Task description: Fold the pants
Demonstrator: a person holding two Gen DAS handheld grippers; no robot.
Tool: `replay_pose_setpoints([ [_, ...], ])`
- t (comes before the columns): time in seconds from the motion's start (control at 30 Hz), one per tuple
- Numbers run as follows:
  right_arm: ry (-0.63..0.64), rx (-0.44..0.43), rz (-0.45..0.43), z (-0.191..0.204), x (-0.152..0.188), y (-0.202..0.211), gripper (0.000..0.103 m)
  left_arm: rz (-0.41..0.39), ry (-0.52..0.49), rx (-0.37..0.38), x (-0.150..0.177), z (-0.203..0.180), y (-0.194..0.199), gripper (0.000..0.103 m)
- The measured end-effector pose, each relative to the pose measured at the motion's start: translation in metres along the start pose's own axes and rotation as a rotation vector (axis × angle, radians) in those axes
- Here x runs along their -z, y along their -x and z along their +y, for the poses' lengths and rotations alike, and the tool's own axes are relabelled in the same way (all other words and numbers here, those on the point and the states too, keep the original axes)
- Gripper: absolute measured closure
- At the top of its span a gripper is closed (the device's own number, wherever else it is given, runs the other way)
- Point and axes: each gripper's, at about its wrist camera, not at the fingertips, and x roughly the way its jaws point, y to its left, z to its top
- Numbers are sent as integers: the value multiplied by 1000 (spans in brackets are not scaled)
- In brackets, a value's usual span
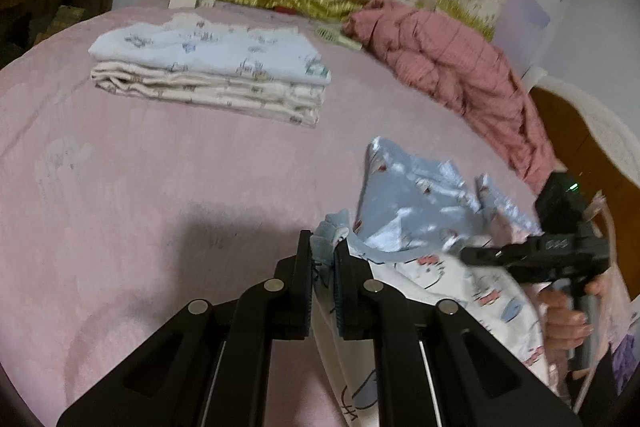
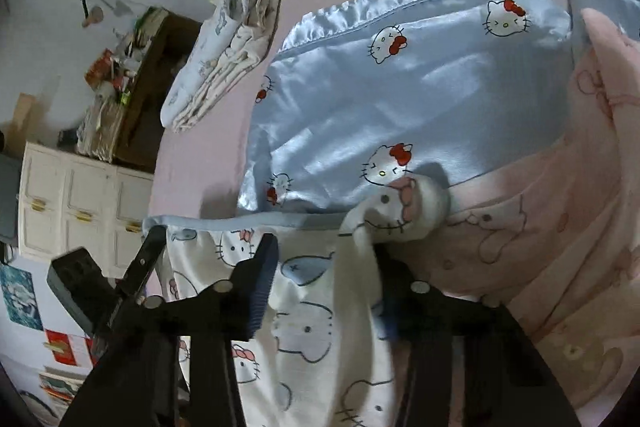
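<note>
My left gripper (image 1: pixel 323 259) jaws clamp the white Hello Kitty pants' (image 2: pixel 304 327) blue waistband; right gripper (image 2: pixel 324 267) jaws spread, so fabric may slip.

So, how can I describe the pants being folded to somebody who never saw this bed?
On the pink bed, look near its right side, in front of the crumpled pink quilted jacket. There the left gripper pinches the blue waistband of the white pants. Unlike the shiny blue satin garment lying beside them, they are matte white with pale cat faces.
</note>
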Motion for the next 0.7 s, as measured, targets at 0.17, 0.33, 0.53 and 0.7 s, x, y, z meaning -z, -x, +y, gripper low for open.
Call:
replay_pose_setpoints([
  [0.17,2,-1,-46,-12,0,7,95,66,-7,-15,4,0,-19,95],
  [0.33,56,-1,-152,-13,8,24,98,91,8,-4,6,6,-26,94],
  [0.53,191,29,-306,3,21,63,98,-64,-41,86,2,-10,14,95],
  [0.7,329,56,-452,25,53,116,98,-190,-134,128,7,-36,64,96],
])
